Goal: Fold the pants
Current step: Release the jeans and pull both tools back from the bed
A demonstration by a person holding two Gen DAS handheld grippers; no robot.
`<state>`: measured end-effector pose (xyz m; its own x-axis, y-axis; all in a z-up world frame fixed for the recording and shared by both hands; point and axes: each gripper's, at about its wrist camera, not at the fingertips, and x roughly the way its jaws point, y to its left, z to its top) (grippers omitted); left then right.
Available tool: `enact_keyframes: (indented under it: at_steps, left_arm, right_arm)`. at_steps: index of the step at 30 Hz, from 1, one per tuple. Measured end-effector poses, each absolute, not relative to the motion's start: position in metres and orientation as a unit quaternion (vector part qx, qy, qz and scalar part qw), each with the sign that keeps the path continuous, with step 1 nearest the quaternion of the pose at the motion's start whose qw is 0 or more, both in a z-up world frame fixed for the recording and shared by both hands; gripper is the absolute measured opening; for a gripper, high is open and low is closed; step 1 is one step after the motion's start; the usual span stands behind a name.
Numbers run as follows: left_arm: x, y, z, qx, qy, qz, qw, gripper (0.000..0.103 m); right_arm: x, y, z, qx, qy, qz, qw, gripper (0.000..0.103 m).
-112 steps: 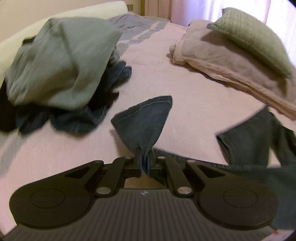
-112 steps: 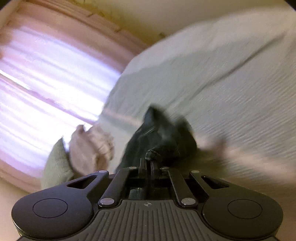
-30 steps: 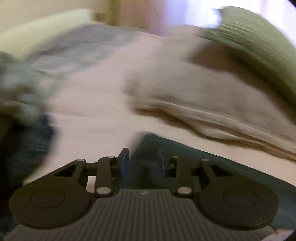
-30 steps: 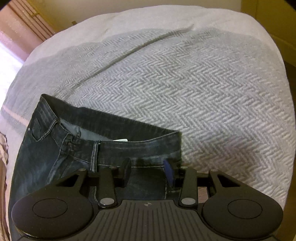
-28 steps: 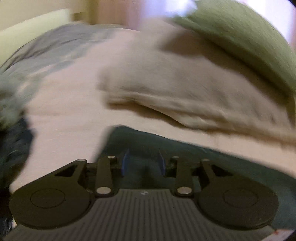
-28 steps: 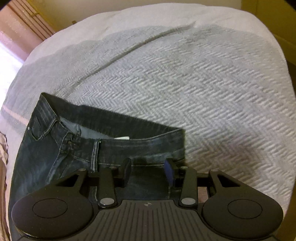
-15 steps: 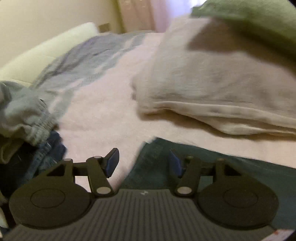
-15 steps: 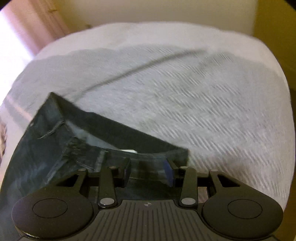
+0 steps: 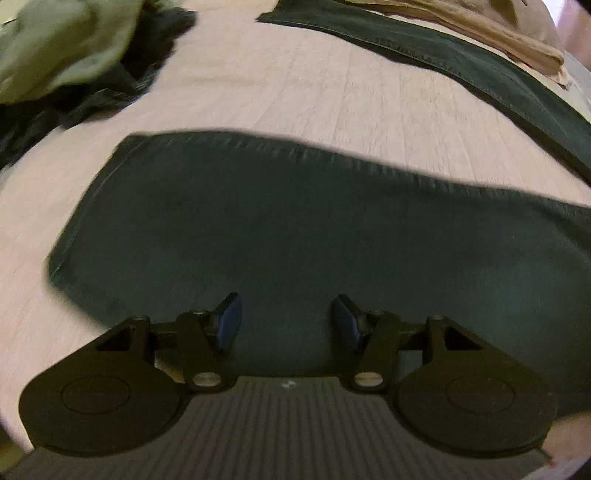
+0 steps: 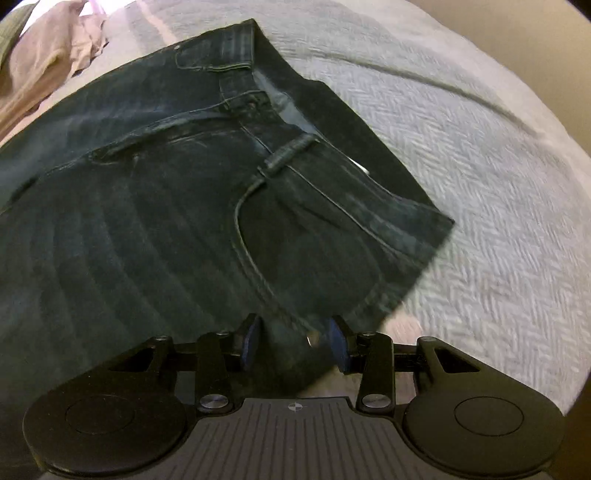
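We have the dark jeans [image 10: 177, 206] spread flat on the bed [image 10: 461, 155], waistband toward the herringbone blanket end, legs running long toward the heap of clothes [image 9: 62, 48]. Our left gripper [image 9: 286, 323] hangs over a leg end, jaws just opened about halfway, gripping nothing. Our right gripper [image 10: 293, 345] stands part open over the hip pocket, pads clear of the denim.

Motion-blurred pants [image 9: 295, 229] hem, clothes pile [image 9: 55, 48]

On my bed [image 9: 295, 88] the dark jeans [image 9: 295, 229] lie spread flat. A heap of clothes [image 9: 66, 48] and a beige folded blanket [image 9: 498, 33] lie there too.
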<state>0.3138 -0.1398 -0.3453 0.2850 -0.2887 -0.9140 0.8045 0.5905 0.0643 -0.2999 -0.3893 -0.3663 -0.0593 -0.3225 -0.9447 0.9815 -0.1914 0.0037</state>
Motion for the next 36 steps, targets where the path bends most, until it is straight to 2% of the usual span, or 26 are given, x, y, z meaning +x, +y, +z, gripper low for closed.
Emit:
enact_keyframes:
  at_steps: [4,7,9,12,15,26,36]
  left_arm:
    - [0.278,-0.12,-0.296,0.277,0.459,-0.358,0.765,0.052]
    - [0.241,-0.101,-0.247,0.27,0.462,-0.362,0.763,0.058]
    - [0.21,-0.086,-0.218,0.269,0.468,-0.365,0.759,0.064]
    - [0.17,-0.062,-0.188,0.265,0.475,-0.372,0.753,0.064]
    - [0.134,-0.039,-0.168,0.271,0.472,-0.384,0.746,0.064]
    - [0.052,0.017,-0.107,0.29,0.431,-0.424,0.742,0.064]
    - [0.041,0.037,-0.096,0.302,0.425,-0.436,0.733,0.064]
  right_arm:
    - [-0.28,-0.362,-0.318,0.429,0.371,-0.576,0.588,0.037]
    - [-0.268,-0.328,-0.271,0.427,0.351,-0.536,0.638,0.038]
    - [-0.26,-0.305,-0.243,0.422,0.362,-0.504,0.662,0.042]
    - [-0.256,-0.265,-0.212,0.397,0.38,-0.475,0.687,0.049]
    - [-0.254,-0.231,-0.191,0.379,0.392,-0.455,0.704,0.051]
    - [-0.274,-0.157,-0.15,0.365,0.385,-0.444,0.722,0.052]
    - [-0.269,-0.124,-0.146,0.37,0.392,-0.442,0.717,0.052]
